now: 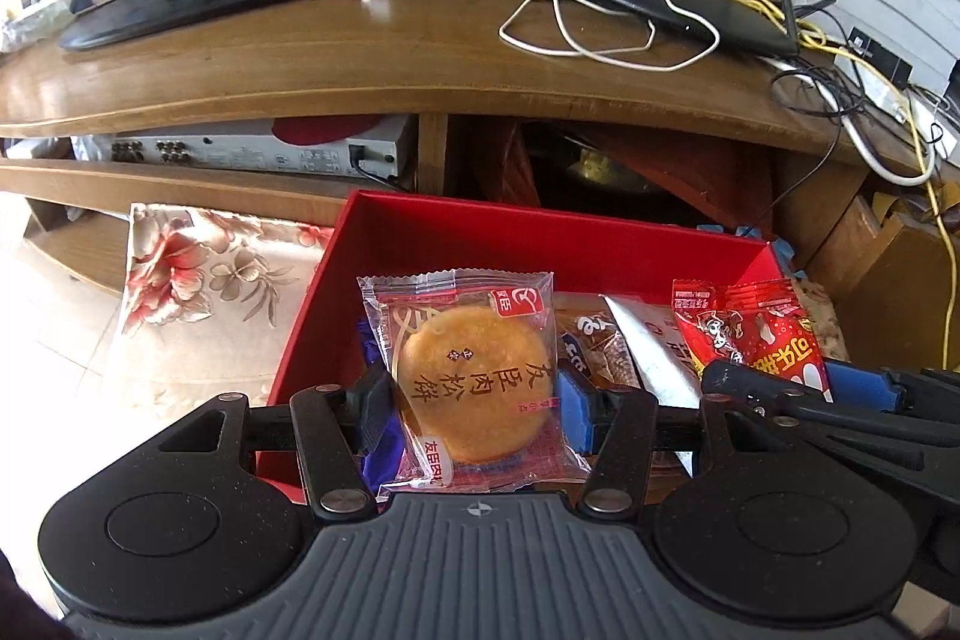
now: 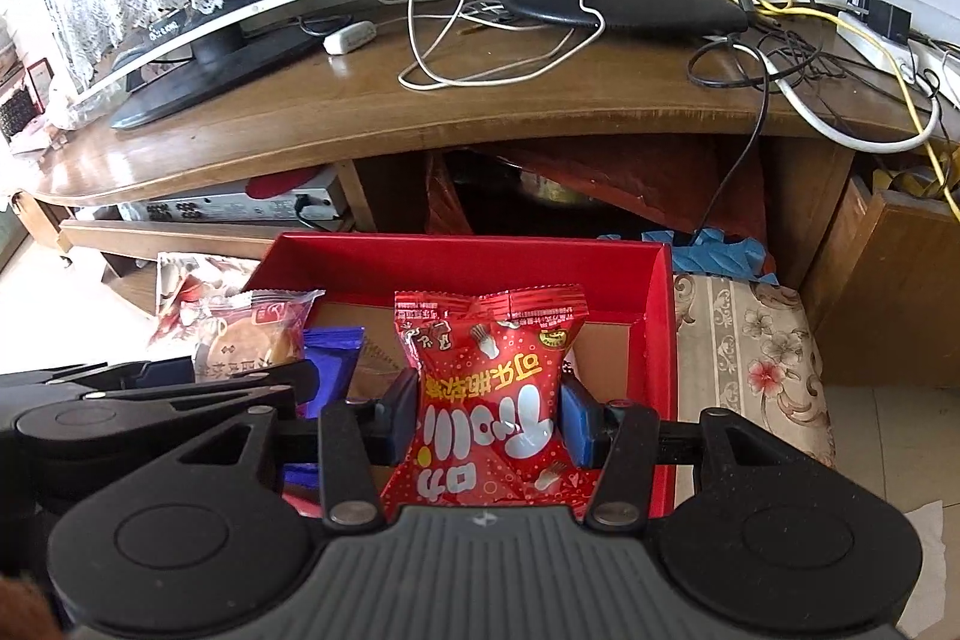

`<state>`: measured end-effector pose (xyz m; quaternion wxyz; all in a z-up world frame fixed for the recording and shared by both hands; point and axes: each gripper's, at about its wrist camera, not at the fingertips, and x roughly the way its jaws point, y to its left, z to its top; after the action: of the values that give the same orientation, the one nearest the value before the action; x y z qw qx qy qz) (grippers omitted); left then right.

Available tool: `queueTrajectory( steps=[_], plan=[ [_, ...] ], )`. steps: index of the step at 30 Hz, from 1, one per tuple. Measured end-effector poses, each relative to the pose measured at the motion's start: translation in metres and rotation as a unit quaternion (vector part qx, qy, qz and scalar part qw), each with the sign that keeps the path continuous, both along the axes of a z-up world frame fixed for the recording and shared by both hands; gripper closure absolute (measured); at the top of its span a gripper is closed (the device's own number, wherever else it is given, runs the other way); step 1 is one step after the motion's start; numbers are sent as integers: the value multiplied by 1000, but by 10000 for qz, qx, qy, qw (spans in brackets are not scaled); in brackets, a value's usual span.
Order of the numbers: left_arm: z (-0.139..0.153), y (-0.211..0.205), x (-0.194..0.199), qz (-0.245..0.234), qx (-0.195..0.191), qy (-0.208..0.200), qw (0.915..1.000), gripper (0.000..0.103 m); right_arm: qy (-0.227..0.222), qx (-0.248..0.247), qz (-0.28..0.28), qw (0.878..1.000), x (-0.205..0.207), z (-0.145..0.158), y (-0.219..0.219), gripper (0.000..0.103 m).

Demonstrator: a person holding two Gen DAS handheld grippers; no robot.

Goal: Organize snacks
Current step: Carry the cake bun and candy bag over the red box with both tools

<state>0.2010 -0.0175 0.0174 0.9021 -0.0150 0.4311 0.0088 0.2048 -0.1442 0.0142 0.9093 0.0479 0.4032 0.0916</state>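
Over the red box (image 1: 456, 232), the left gripper (image 1: 474, 394) had its fingers clamped on a wrapped round pastry (image 1: 474, 382) while the right gripper (image 2: 489, 418) pinched a red candy bag (image 2: 489, 388), both apparently poised for dropping in.

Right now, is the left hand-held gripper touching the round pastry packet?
Touching. The left wrist view shows the left hand-held gripper with a pad on each side of the pastry packet, pinching its clear wrapper over the red box.

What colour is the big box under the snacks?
The open cardboard box is red, clearest in the right wrist view.
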Motion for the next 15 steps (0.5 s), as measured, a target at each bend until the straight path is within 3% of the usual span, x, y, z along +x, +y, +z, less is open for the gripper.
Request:
queueTrajectory(
  steps=[15],
  plan=[
    [-16,-1,9,38,154,197,9997,42,148,-132,-13,9998,9,-15,4,56]
  ],
)
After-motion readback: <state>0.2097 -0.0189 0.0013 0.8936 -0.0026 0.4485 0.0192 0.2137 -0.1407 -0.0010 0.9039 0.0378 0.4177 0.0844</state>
